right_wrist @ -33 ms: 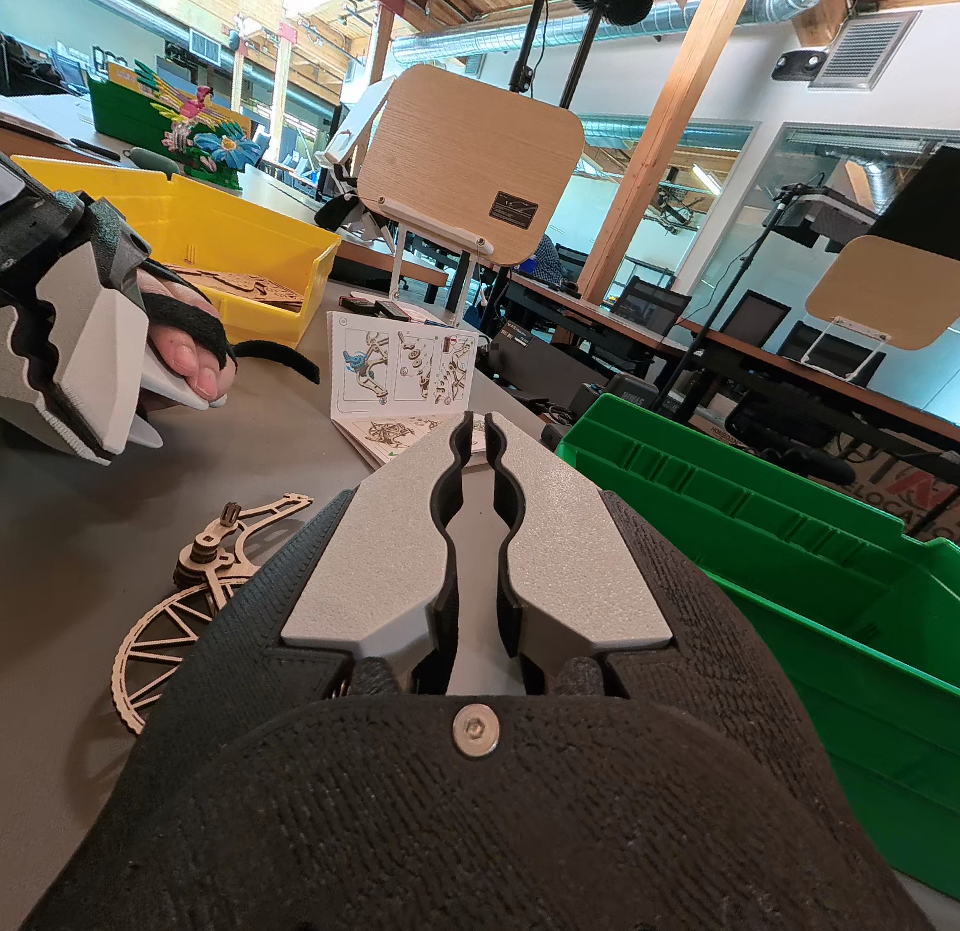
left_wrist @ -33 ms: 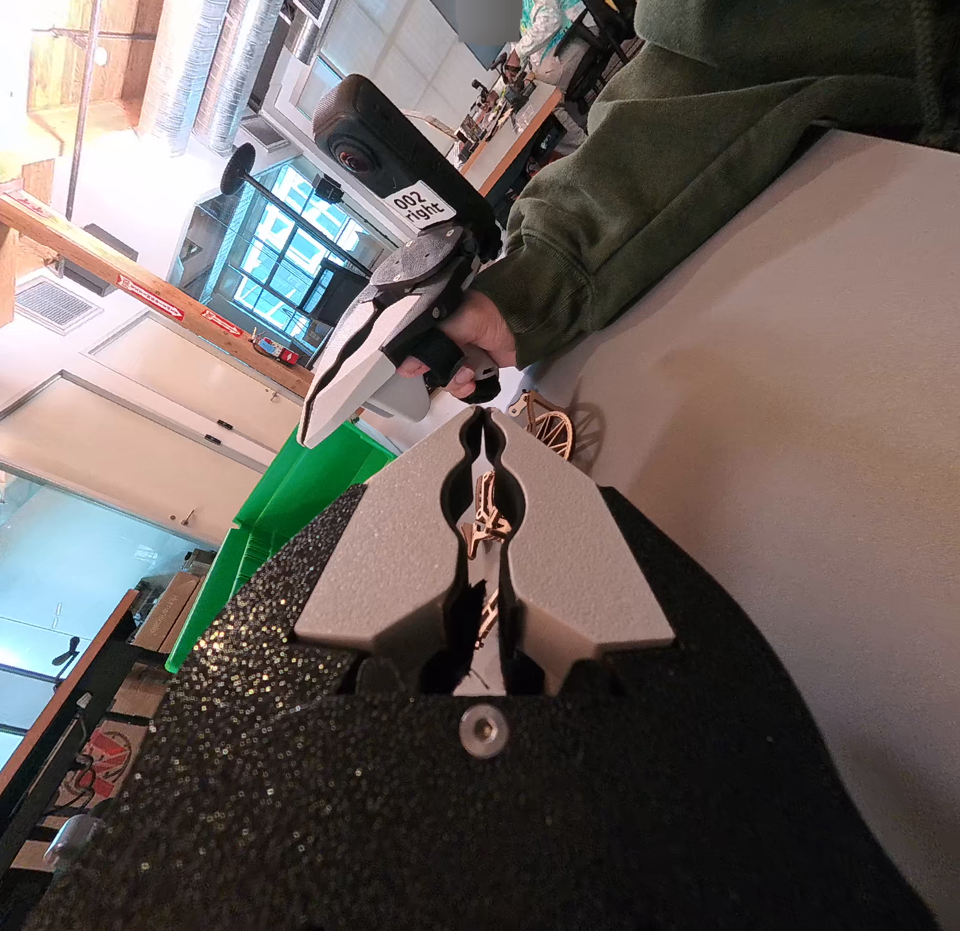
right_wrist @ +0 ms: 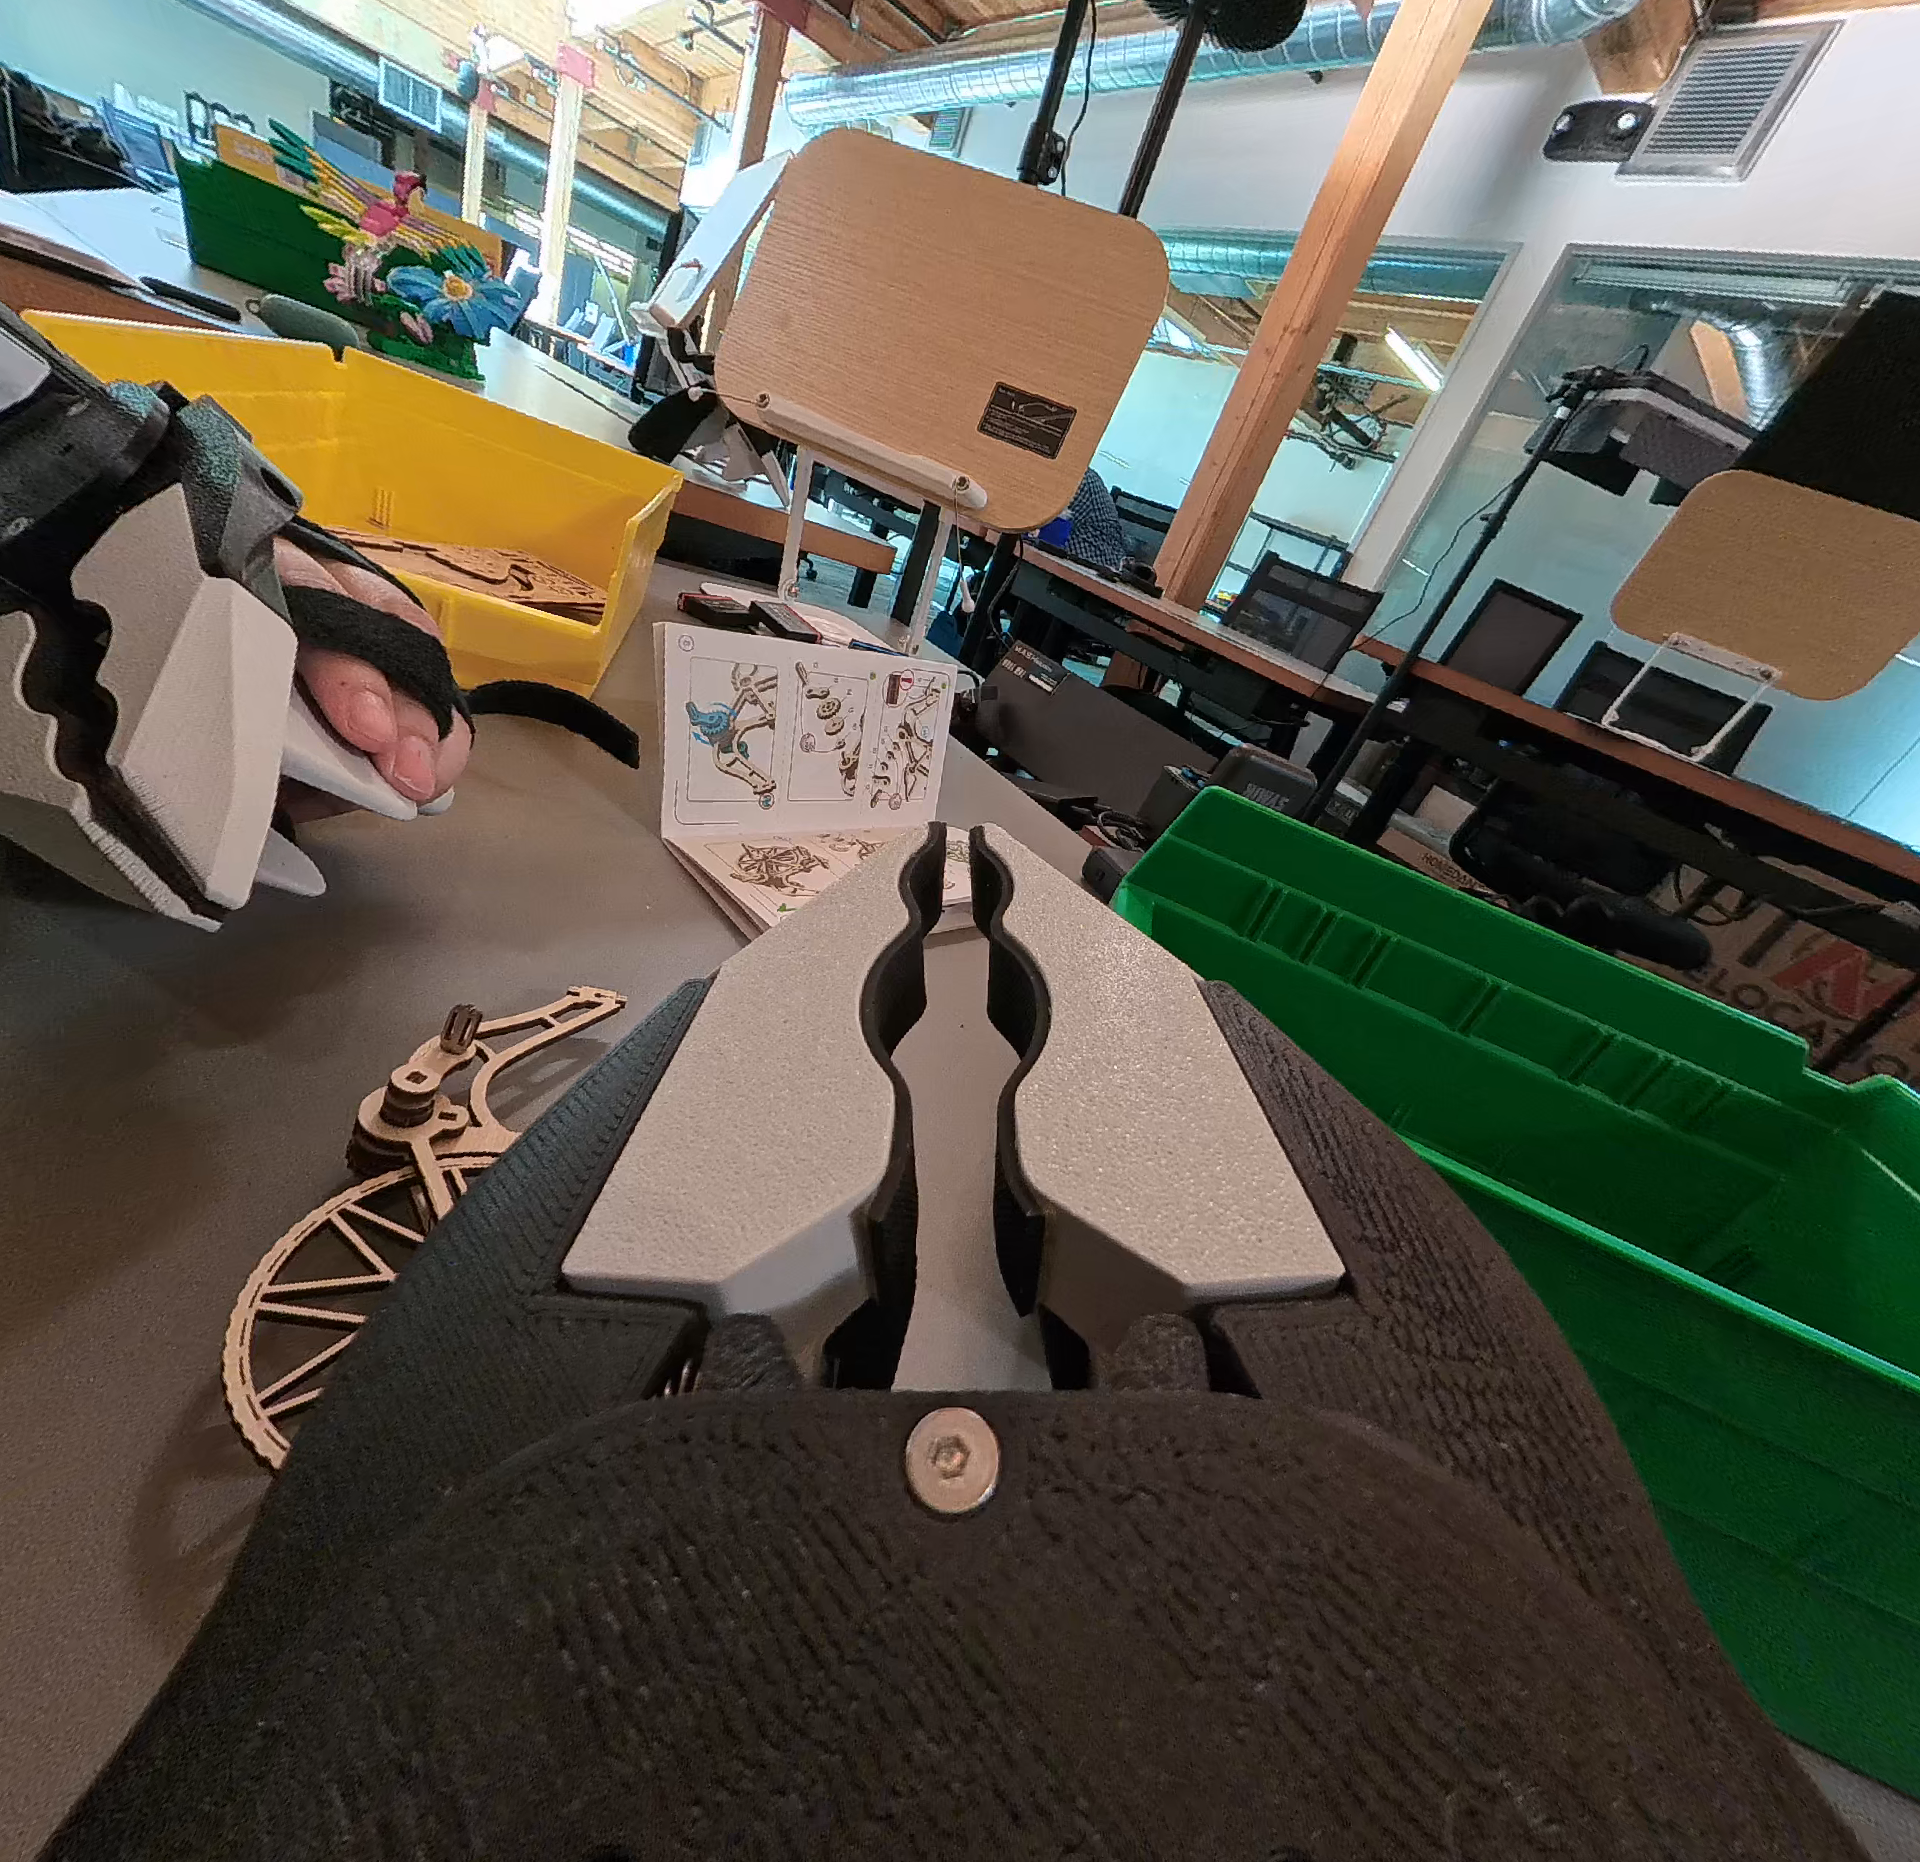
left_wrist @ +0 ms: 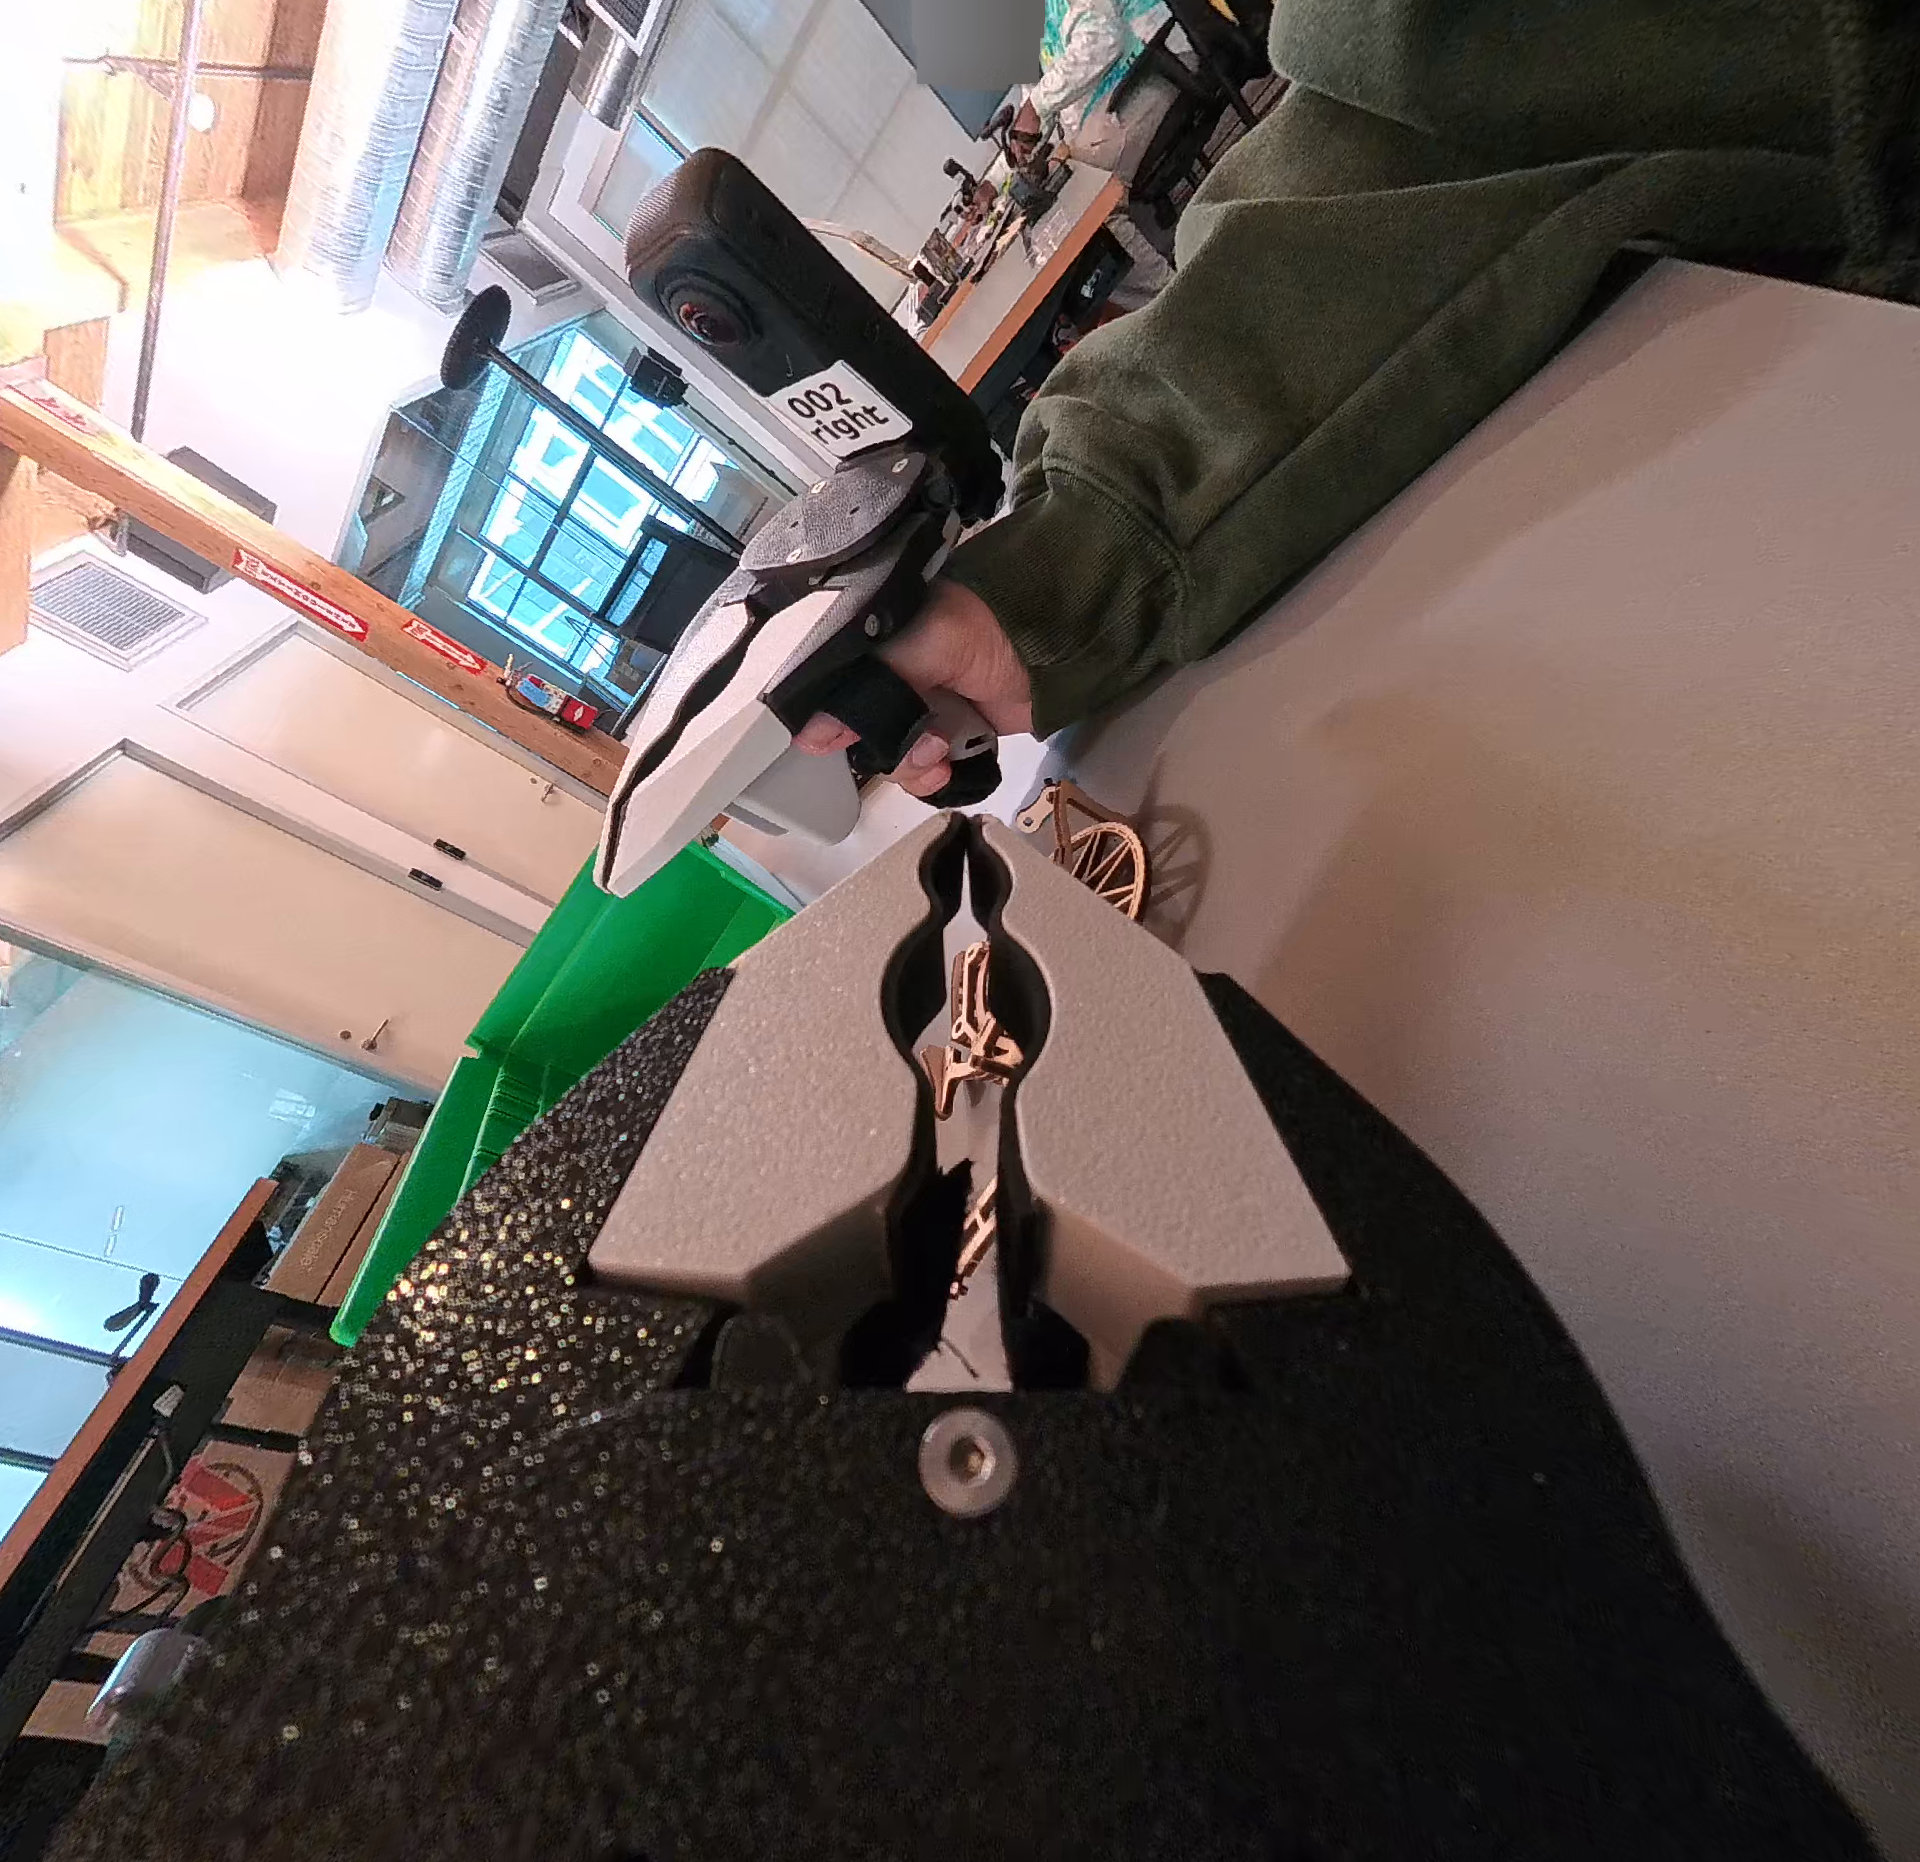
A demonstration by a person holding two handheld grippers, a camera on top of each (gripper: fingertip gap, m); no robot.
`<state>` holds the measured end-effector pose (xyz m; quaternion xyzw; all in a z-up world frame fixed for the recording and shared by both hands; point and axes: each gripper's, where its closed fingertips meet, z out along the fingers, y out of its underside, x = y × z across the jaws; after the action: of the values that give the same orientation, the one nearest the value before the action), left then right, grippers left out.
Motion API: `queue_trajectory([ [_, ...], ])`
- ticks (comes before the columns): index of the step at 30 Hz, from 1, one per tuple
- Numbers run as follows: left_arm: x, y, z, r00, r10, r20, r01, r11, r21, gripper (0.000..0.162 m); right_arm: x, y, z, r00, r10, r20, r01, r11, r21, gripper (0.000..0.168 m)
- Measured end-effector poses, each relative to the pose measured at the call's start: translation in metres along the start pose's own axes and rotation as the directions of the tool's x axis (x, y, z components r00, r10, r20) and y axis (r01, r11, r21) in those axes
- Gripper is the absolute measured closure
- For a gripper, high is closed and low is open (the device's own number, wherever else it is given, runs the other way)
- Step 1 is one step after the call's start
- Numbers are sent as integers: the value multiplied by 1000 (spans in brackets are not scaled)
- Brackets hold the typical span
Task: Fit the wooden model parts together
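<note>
Left wrist view: left gripper pinching a small wooden piece, tipped sideways over the grey table.

Right wrist view: right gripper sitting a little open, holding nothing; wooden wheel part lying flat beside it; instruction booklet, yellow bin, green bin waiting around.

A small pale wooden piece stands edge-on; the spoked wooden wheel assembly lies flat on the table.
</note>
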<state>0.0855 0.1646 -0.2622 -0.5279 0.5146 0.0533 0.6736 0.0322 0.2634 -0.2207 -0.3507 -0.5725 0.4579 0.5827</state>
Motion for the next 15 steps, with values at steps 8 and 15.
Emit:
queue_trajectory([
  [8, 0, -1, 0, 1000, 3, 0, -3, 1000, 2, 162, 0, 0, 0, 1000, 0, 0, 0, 1000, 0, 166],
  [15, 13, -5, 1, 996, 71, -52, -70, 997, 14, 162, 0, 0, 1, 1000, 1, 1, -1, 1000, 0, 166],
])
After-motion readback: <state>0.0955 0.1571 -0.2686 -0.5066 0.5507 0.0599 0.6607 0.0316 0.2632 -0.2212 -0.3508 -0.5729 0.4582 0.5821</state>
